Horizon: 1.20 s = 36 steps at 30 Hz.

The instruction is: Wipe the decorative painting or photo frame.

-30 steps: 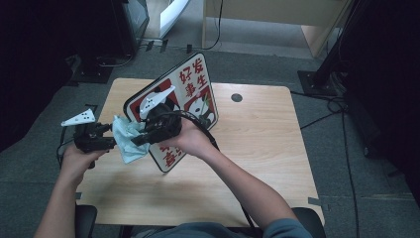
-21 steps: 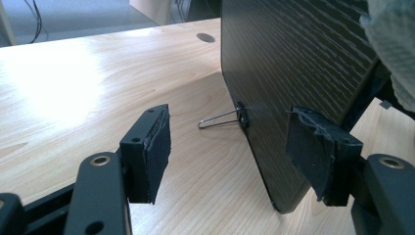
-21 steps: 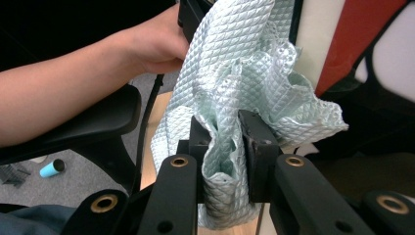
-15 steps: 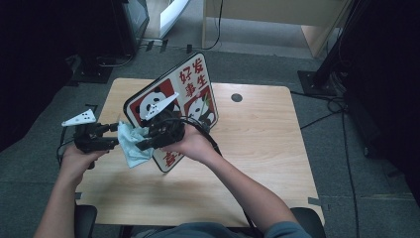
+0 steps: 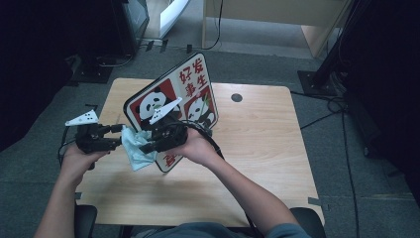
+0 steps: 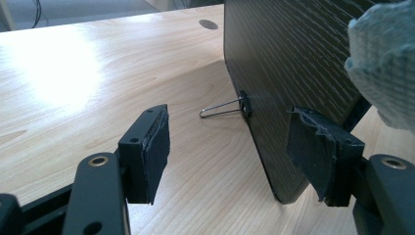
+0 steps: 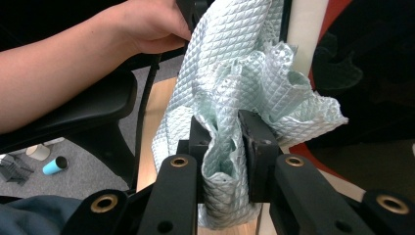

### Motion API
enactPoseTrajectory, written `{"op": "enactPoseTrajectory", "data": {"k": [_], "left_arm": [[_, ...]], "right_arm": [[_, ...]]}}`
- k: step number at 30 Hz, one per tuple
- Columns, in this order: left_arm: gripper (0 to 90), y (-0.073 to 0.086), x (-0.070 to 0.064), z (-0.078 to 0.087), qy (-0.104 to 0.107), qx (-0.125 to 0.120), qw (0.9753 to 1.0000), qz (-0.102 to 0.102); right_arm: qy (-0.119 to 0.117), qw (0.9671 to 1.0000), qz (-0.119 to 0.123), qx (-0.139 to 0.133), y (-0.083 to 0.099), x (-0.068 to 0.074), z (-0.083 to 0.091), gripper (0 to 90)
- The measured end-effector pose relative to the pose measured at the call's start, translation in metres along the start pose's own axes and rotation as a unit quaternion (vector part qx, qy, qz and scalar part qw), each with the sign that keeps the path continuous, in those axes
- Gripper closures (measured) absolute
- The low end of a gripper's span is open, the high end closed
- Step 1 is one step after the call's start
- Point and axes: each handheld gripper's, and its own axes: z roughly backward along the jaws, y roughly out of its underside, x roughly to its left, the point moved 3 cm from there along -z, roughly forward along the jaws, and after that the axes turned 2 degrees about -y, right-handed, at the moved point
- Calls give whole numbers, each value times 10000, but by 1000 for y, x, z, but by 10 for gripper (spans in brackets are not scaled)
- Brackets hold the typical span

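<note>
A board with panda pictures and red characters (image 5: 190, 91) stands tilted on the wooden table (image 5: 257, 144). My right gripper (image 5: 147, 146) is shut on a pale blue quilted cloth (image 5: 137, 151) and holds it against the board's lower left part. The right gripper view has the cloth (image 7: 230, 73) bunched between the jaws of the right gripper (image 7: 222, 134). My left gripper (image 5: 118, 137) sits just left of the cloth. The left gripper (image 6: 225, 115) is open, with the board's dark back (image 6: 293, 58) and its lower edge between the jaws. A wire clip (image 6: 222, 108) sticks out of that edge.
A round cable hole (image 5: 236, 97) lies in the table behind the board. The person's left hand (image 7: 147, 24) and a black chair arm (image 7: 73, 117) show past the cloth. Cables and dark equipment stand on the floor around the table.
My right gripper and the cloth have slid slightly down along the board's face. The left gripper has stayed beside the board's edge.
</note>
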Motion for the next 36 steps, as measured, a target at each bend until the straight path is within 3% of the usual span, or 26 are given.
{"op": "enactPoseTrajectory", "data": {"k": [19, 27, 36], "left_arm": [[335, -2, -3, 1, 19, 24, 10000, -51], [384, -4, -7, 2, 36, 113, 9999, -84], [386, -10, -10, 9, 29, 8, 9999, -134]], "right_arm": [[43, 9999, -42, 89, 22, -4, -8, 778], [43, 9998, -114, 136, 32, -8, -12, 778], [32, 9996, -196, 218, 45, -10, -18, 777]]}}
